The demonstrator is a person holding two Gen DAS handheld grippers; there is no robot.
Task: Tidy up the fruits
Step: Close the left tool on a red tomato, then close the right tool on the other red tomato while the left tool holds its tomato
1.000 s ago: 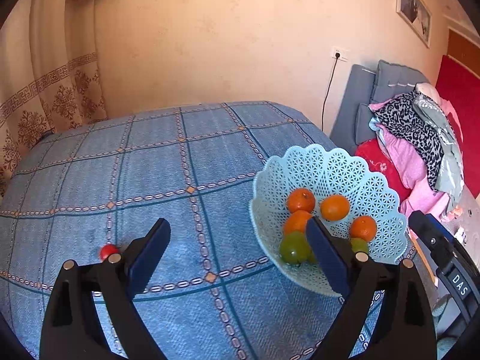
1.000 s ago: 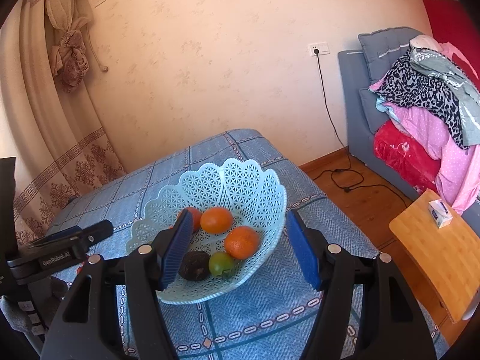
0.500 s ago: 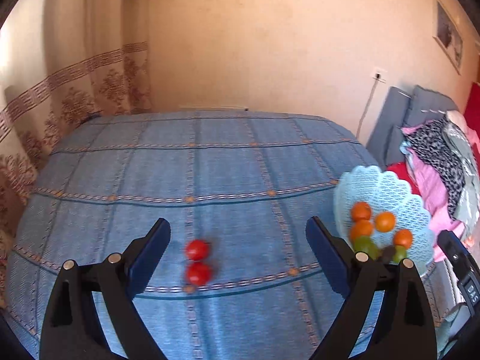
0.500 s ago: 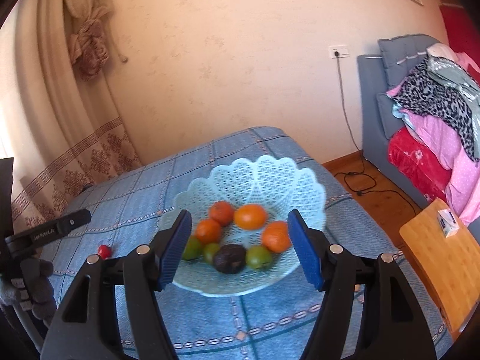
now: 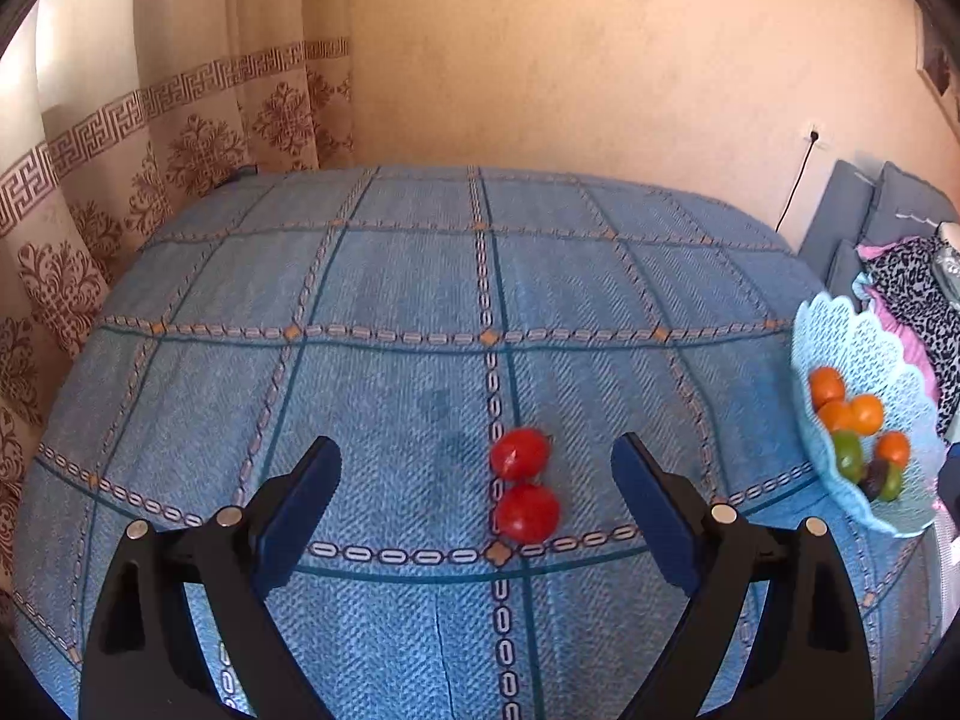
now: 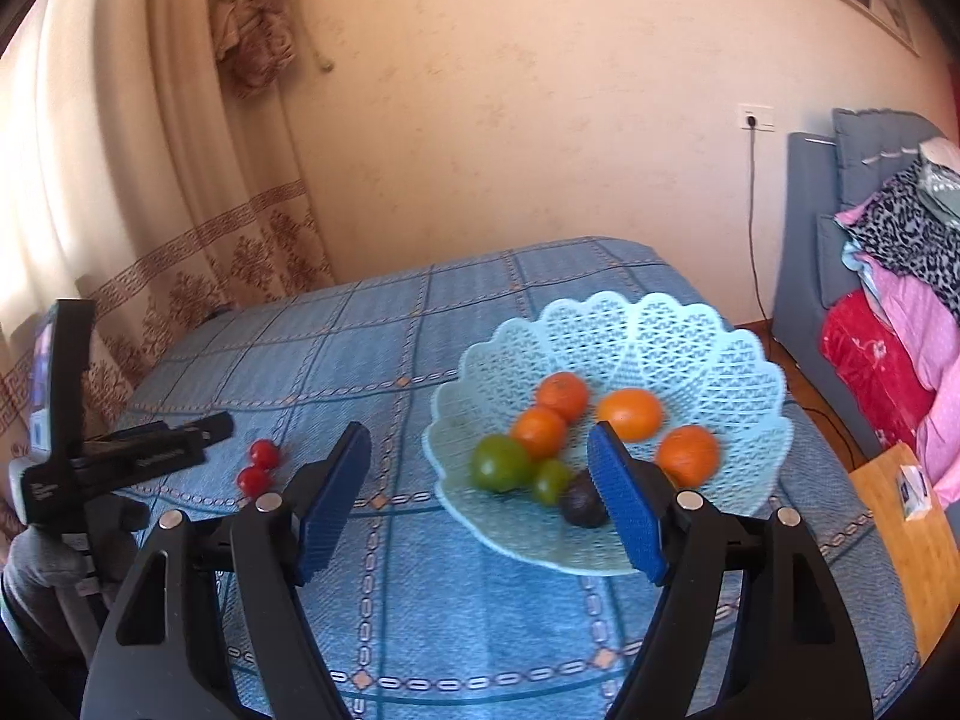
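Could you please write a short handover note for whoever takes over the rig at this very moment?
Left gripper: open, empty, aimed at the two red tomatoes lying side by side, touching, on the blue tablecloth.
Right gripper: empty, fingers opening, facing the basket.
Done: four oranges, two green fruits and one dark fruit are in the basket.
Left: probably pick up both tomatoes and put them in the basket.

Light: warm daylight, bright through the curtain at far left.
Glare: washed-out curtain folds near the left rim.
Shadows: soft, short, under the basket.
Blur: slight motion smear on the basket rim in right view; left view sharper.
Distortion: strong fisheye bending, dark vignette corners.
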